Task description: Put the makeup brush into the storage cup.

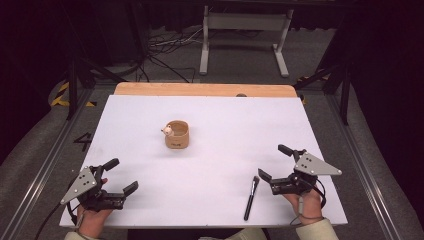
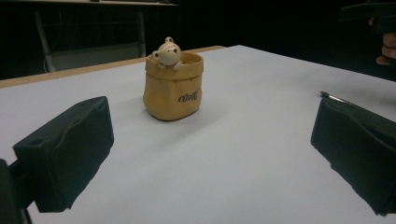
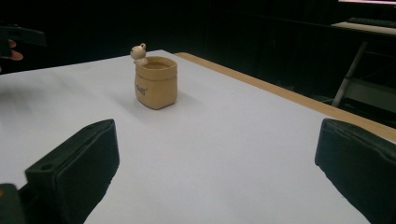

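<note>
Both hand-held grippers agape, empty. Right hand-held gripper (image 1: 273, 164) should straddle brush (image 1: 251, 198), lower centre, squarely mid-handle.

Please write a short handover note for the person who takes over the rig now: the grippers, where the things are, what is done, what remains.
Left gripper: open, holding nothing, near the table's front left corner.
Right gripper: open, holding nothing, at the front right.
Brush: lies flat on the table, just left of the right gripper, untouched.
Bear pot: upright near the table's middle, apart from both grippers.
Done: nothing visible yet.
Left: probably pick up the brush with the right gripper and put it into the bear pot.
</note>
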